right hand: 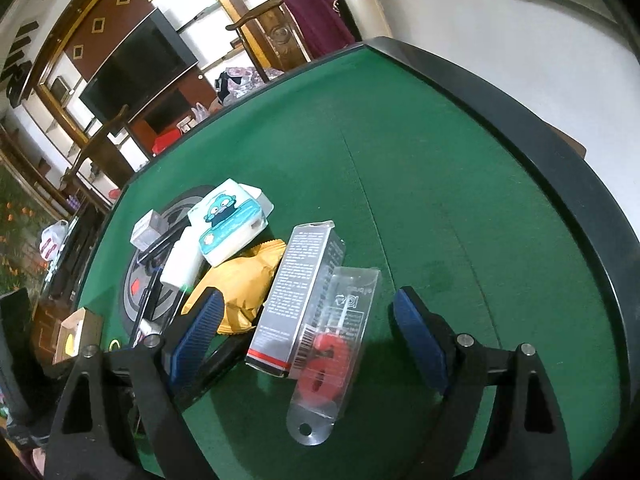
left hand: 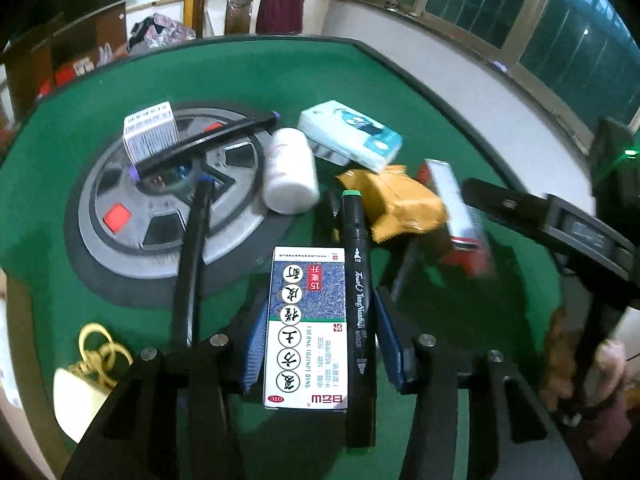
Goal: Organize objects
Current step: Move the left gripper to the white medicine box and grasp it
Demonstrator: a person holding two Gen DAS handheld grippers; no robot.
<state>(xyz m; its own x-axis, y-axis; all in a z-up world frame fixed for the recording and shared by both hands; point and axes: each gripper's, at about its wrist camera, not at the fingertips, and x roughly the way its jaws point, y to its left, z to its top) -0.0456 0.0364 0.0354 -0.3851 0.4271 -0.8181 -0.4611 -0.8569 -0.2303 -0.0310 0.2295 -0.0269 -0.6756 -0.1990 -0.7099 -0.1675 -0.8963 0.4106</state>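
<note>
Two wide-open grippers: left gripper (left hand: 320,340) straddles medicine box (left hand: 307,328) and marker (left hand: 357,280) (frame centre); only right gripper (right hand: 316,332) view shows clear package (right hand: 332,344) holding a red item.

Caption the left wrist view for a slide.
Left gripper, open, straddles a blue-and-white medicine box and a green-capped art marker on the green felt table.

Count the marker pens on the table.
3. A green-capped marker lies beside the medicine box between the left gripper's fingers; a blue-capped and a purple-capped one lie across the grey disc. Others may be hidden.
</note>
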